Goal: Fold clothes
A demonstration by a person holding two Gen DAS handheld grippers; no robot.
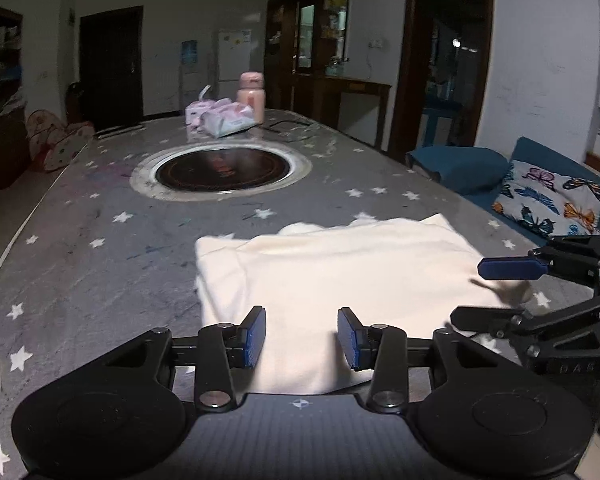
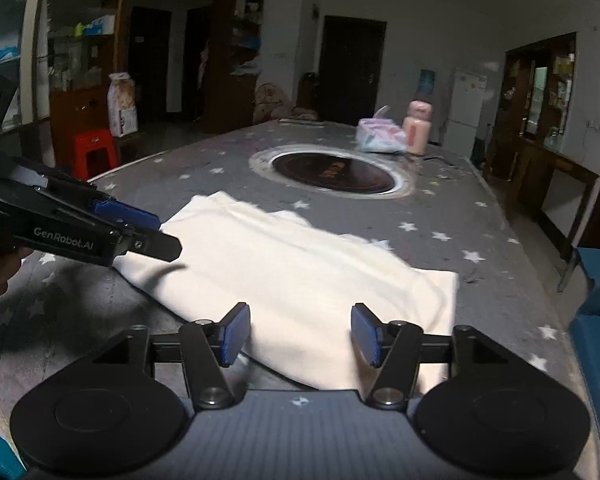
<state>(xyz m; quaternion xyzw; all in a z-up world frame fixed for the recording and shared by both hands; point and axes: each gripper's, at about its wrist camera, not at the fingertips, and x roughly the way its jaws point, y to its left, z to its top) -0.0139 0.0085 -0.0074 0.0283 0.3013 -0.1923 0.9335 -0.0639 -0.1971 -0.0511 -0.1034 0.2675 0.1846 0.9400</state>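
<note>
A cream garment (image 1: 340, 272) (image 2: 300, 264) lies folded into a flat rectangle on the grey star-patterned table cover (image 1: 80, 248). My left gripper (image 1: 302, 336) is open over the garment's near edge, and its blue pads do not press the cloth. In the right wrist view the left gripper (image 2: 156, 232) hangs just above the garment's left corner. My right gripper (image 2: 300, 334) is open at the near right edge, with cloth showing between its fingers but not pinched. From the left wrist view the right gripper (image 1: 496, 294) hovers by the garment's right side.
A round dark hob (image 1: 220, 170) is set into the table beyond the garment. Farther back stand a pink bottle (image 1: 251, 96) and a tissue pack (image 1: 228, 118). A blue sofa with a butterfly pillow (image 1: 548, 196) lines the right side. A red stool (image 2: 94, 152) stands at the left.
</note>
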